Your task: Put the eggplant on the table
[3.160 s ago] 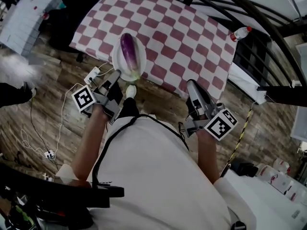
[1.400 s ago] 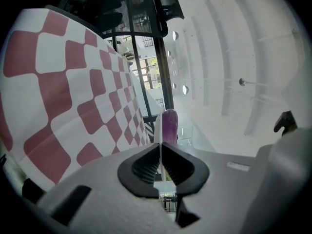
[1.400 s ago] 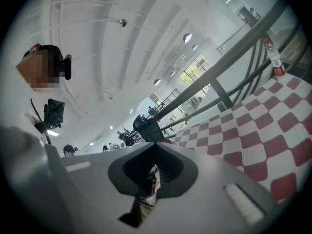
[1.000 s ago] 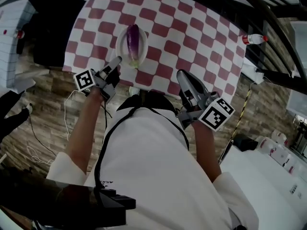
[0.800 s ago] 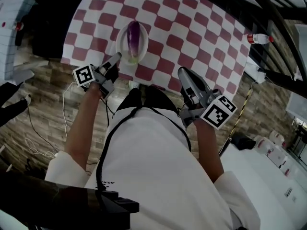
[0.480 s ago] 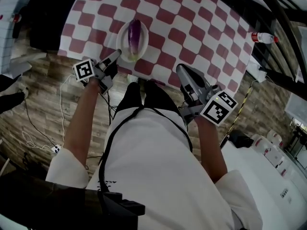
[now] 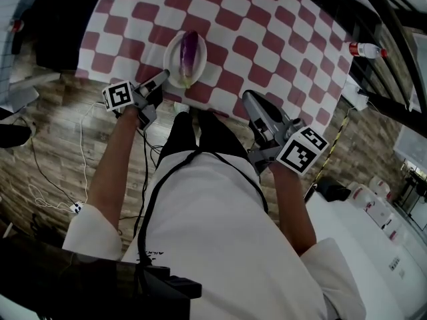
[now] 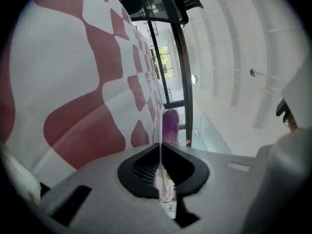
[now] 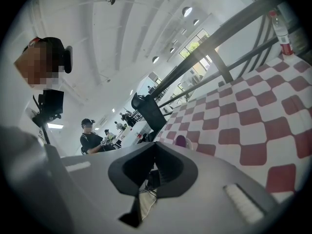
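Note:
A purple eggplant lies in a white plate at the near edge of the red-and-white checked table. My left gripper is shut on the plate's near rim. In the left gripper view the thin white plate edge runs between the closed jaws of the left gripper, with the eggplant just beyond. My right gripper hangs shut and empty at the table's near edge, to the right of the plate. From the right gripper the eggplant shows small on the table.
A plastic bottle stands at the table's far right corner, seen too as the bottle in the right gripper view. Cables trail over the wooden floor at the left. A dark chair stands beyond the table, and a person farther off.
The left gripper has come down and forward with the plate and eggplant, from over the table's edge to fully over the cloth. The right gripper has sunk slightly beside it.

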The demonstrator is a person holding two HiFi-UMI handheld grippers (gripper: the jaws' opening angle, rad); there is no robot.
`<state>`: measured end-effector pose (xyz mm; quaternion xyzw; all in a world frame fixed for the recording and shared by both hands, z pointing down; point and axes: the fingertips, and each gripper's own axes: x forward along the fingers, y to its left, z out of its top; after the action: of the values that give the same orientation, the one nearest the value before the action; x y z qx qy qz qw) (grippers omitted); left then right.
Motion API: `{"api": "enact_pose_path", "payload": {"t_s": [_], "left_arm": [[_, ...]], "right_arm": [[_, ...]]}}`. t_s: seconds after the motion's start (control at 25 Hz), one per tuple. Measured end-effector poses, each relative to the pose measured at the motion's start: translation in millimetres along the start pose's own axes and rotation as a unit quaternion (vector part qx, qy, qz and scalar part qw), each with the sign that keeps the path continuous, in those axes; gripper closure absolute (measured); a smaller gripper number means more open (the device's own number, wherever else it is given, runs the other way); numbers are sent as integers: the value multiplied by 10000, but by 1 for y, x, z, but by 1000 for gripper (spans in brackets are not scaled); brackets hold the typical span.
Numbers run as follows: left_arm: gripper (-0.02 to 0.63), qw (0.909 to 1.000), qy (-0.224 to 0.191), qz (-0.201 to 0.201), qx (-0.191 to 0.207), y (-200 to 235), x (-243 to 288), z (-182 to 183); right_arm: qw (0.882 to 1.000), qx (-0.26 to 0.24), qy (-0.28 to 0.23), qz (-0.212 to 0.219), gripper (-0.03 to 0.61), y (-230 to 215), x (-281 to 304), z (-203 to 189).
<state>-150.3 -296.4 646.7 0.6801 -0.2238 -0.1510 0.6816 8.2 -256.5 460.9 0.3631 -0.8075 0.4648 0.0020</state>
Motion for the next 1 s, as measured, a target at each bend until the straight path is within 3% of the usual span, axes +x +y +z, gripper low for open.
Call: {"api": "enact_pose_path", "payload": {"t_s": [0.6,1.0], "left_arm": [[594,9995,229,199,100,18,3,-3],[594,9923,300,1174,269,47,-7,-1]], "right_arm": [[9998,98,-45,-165,572,-7,-6,-5],[9997,78,-178,-177,572,-2,-12,-5]]}}
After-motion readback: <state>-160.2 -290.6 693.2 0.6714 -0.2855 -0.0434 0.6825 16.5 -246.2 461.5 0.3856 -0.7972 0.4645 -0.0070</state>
